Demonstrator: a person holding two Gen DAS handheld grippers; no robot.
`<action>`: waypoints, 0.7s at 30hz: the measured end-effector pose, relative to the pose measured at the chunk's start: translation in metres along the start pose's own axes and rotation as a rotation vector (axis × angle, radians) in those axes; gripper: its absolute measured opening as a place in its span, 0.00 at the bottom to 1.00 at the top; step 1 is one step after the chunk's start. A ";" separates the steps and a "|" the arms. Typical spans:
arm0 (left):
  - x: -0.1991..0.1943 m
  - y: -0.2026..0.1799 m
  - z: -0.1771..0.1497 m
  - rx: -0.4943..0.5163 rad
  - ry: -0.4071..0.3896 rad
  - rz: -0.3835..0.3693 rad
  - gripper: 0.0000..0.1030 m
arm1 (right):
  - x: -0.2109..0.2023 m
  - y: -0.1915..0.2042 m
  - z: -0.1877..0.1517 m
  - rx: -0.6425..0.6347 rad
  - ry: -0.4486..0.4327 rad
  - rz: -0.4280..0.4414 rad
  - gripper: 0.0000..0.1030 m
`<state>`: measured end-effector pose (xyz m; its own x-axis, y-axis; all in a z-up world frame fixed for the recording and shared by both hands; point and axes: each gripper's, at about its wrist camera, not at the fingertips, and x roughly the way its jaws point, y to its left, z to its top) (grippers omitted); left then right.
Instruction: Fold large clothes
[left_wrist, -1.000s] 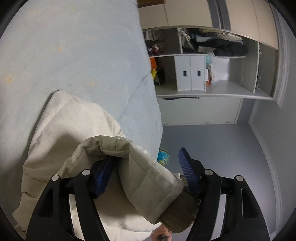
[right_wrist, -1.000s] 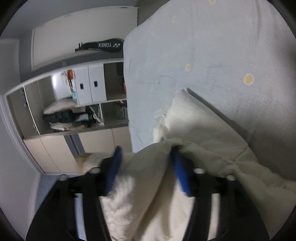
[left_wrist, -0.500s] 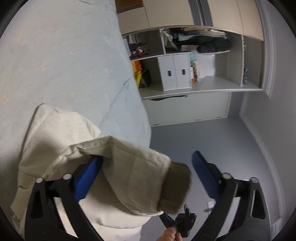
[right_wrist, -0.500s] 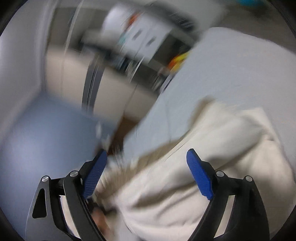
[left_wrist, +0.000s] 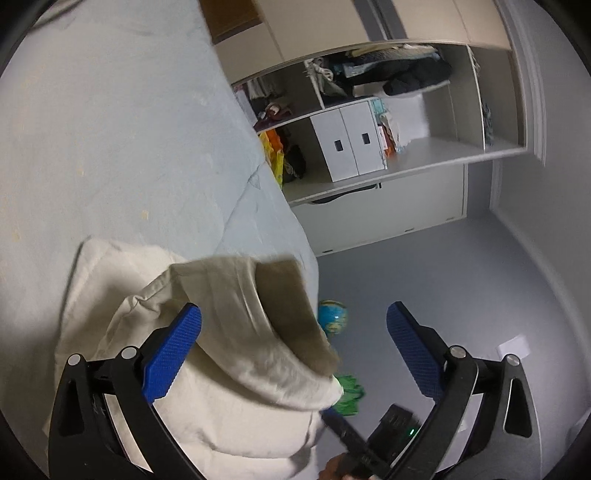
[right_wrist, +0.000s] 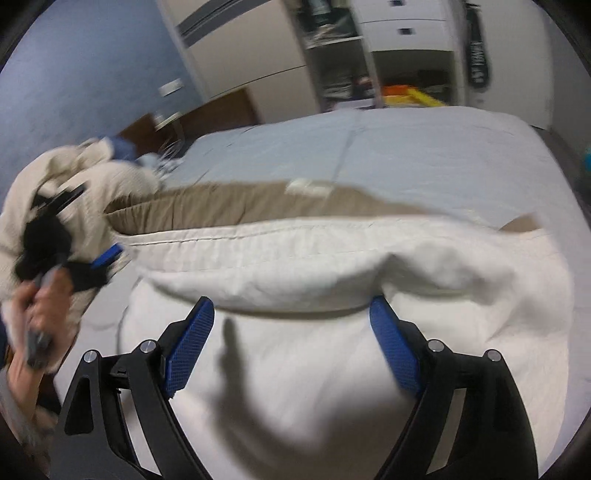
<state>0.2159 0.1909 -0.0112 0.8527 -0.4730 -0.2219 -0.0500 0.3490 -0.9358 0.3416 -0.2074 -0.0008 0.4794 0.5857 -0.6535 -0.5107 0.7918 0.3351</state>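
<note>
A cream padded jacket (right_wrist: 332, 354) lies on the light blue bed (right_wrist: 406, 147), its tan collar band (right_wrist: 229, 206) folded across the top. In the left wrist view a jacket sleeve (left_wrist: 236, 332) with a tan cuff (left_wrist: 291, 310) drapes over the jacket's body near the bed's edge. My left gripper (left_wrist: 291, 350) is open, with the sleeve lying against its left finger. My right gripper (right_wrist: 291, 347) is open and empty, hovering just above the jacket. The left gripper and the hand holding it show at the left of the right wrist view (right_wrist: 55, 266).
An open wardrobe (left_wrist: 369, 140) with shelves, white drawer boxes and clothes stands past the bed. A small globe (left_wrist: 332, 315) and a green item (left_wrist: 349, 395) lie on the grey floor (left_wrist: 461, 277). A wooden headboard (right_wrist: 192, 114) is behind the bed.
Both grippers opened and let go of the jacket. The sleeve dropped onto the jacket's body. The right gripper swung round and now faces across the bed.
</note>
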 end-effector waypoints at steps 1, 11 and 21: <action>0.001 -0.005 -0.001 0.026 0.001 0.012 0.93 | 0.004 -0.002 0.004 0.019 -0.025 -0.040 0.79; 0.030 -0.049 -0.038 0.372 0.091 0.140 0.93 | 0.039 -0.034 0.020 0.164 -0.058 -0.208 0.79; 0.103 -0.039 -0.091 0.613 0.264 0.431 0.85 | -0.012 -0.044 0.013 0.168 -0.125 -0.302 0.81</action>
<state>0.2584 0.0554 -0.0223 0.6680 -0.3447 -0.6595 0.0133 0.8916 -0.4526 0.3673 -0.2473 0.0012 0.6798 0.3297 -0.6551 -0.2133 0.9435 0.2535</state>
